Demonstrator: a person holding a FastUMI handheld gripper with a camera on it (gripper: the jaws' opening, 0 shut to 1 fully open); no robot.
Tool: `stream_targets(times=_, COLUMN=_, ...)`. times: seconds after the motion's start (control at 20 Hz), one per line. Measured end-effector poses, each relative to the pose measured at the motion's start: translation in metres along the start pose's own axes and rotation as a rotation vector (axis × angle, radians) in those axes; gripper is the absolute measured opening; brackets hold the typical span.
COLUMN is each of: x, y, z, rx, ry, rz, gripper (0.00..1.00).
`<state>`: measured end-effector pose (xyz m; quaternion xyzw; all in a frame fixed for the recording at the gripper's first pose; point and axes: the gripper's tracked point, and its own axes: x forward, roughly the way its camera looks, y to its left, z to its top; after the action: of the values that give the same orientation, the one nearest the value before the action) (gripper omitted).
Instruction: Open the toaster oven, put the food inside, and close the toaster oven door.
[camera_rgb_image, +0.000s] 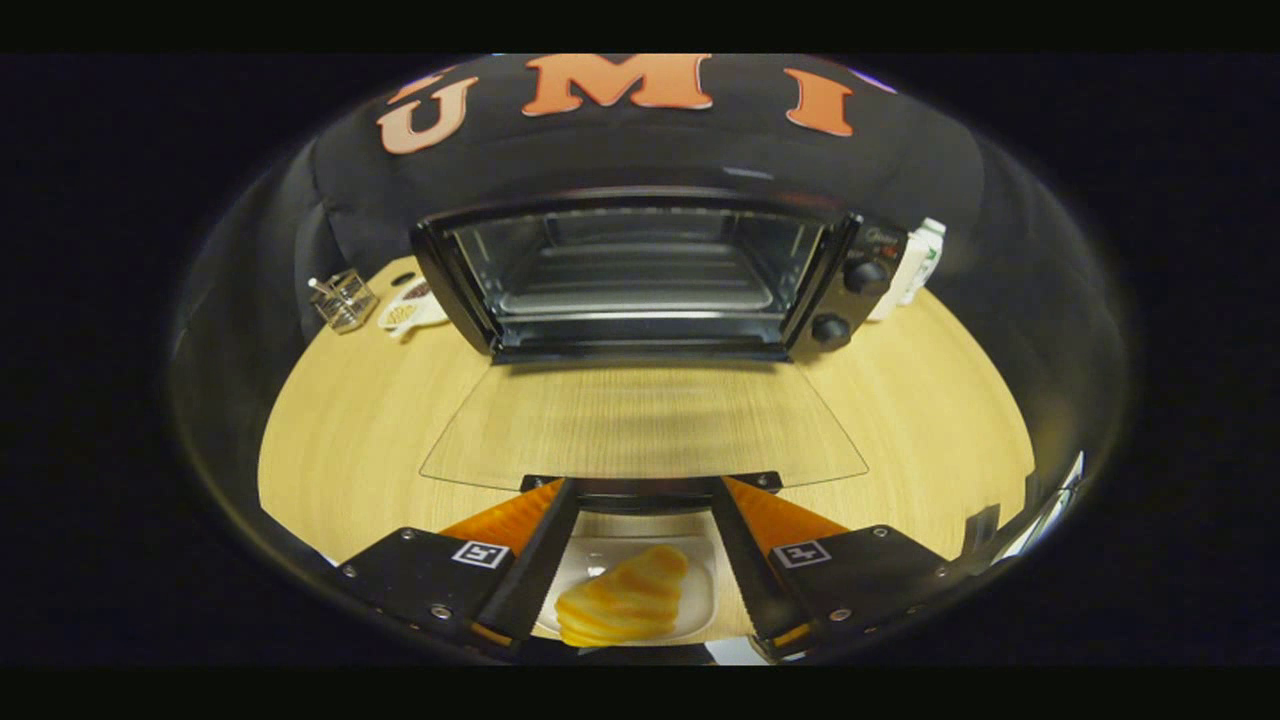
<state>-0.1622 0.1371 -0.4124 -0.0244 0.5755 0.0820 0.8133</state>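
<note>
Over by the counter's (340, 420) far left corner sits a small clear glass container (343, 298), and just to its right a little white dish (412, 309) with something brown on it, tucked against the left side of the toaster oven (640, 275). The toaster oven stands at the middle of the counter's far edge, and its glass door (645, 425) is swung fully down, lying flat over the wood so the grain shows through it. Inside, the wire rack (635, 280) is bare. Two dark knobs (848, 303) sit one above the other on the oven's right panel, and just behind that side a white bottle (920, 262) with a green label stands near the far right corner.

Now the claw (645, 495): its fingers (545, 545) are spread wide apart, gripping nothing, their tips right at the front lip of the lowered door. Between them, at the counter's near edge, a white rectangular plate (690, 605) holds the food (625, 597), a golden croissant-like pastry, not touched by either finger.
</note>
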Motion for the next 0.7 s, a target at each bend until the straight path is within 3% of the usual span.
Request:
stream_targets(times=0.4, x=0.032, y=-0.008, z=0.007, rx=0.032, ry=0.059, rz=-0.002, gripper=0.81)
stream_targets(times=0.55, x=0.027, y=-0.012, z=0.011, rx=0.055, ry=0.057, rz=0.003, gripper=0.8)
stream_targets(times=0.7, x=0.003, y=-0.002, z=0.005, rx=0.128, ry=0.042, rz=0.058, gripper=0.81)
